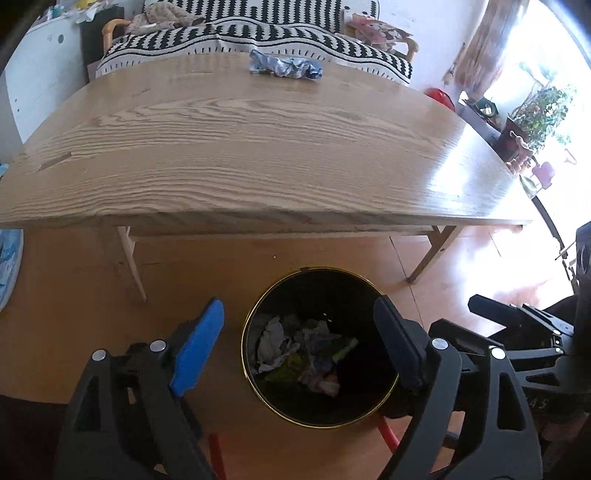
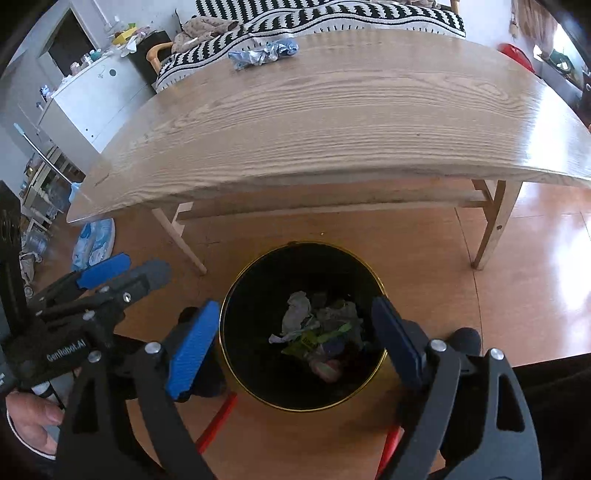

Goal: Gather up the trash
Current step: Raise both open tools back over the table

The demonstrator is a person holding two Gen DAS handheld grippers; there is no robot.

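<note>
A black trash bin with a gold rim (image 1: 255,314) (image 2: 227,299) stands on the floor in front of the wooden table (image 1: 240,147) (image 2: 332,122). Crumpled paper and wrappers (image 1: 303,347) (image 2: 317,332) lie inside it. A crumpled blue-and-silver wrapper (image 1: 285,67) (image 2: 263,54) lies at the table's far edge. My left gripper (image 1: 299,347) is open and empty above the bin. My right gripper (image 2: 295,339) is open and empty above the bin; it also shows in the left wrist view (image 1: 517,317). The left gripper shows at the left of the right wrist view (image 2: 125,269).
A sofa with a black-and-white striped cover (image 1: 258,33) (image 2: 314,18) stands behind the table. A white cabinet (image 2: 96,99) is at the left. A blue-white pack (image 2: 94,240) lies on the floor. Potted plants (image 1: 535,114) stand at the right by a bright window.
</note>
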